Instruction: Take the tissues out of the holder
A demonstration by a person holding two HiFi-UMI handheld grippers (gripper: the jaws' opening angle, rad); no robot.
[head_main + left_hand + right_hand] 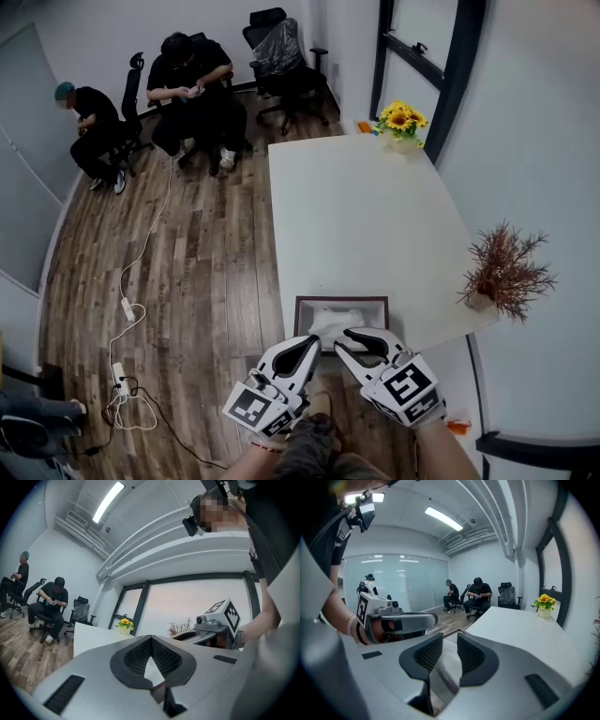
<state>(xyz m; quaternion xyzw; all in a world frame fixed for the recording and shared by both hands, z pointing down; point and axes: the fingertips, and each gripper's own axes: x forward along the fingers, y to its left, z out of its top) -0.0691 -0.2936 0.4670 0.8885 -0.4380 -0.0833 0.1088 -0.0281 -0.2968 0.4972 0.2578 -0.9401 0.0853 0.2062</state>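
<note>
A dark-framed tissue holder (340, 300) stands at the near edge of the white table (356, 216), with a white tissue (330, 322) bunched up in its opening. Both grippers hover at the holder's near side. My left gripper (315, 339) (150, 638) has its fingertips meeting, shut on nothing. Just over the tissue, my right gripper (351, 334) (450, 637) keeps a narrow gap between its jaws. The tissue (451, 660) shows through that gap, and the pads do not press on it. Each gripper also shows in the other's view: right (208, 630), left (401, 620).
A pot of sunflowers (401, 122) stands at the table's far corner and a dried reddish plant (502, 272) at its right edge. Two people (192, 89) sit on office chairs at the far left. A power strip with its cable (127, 309) lies on the wooden floor.
</note>
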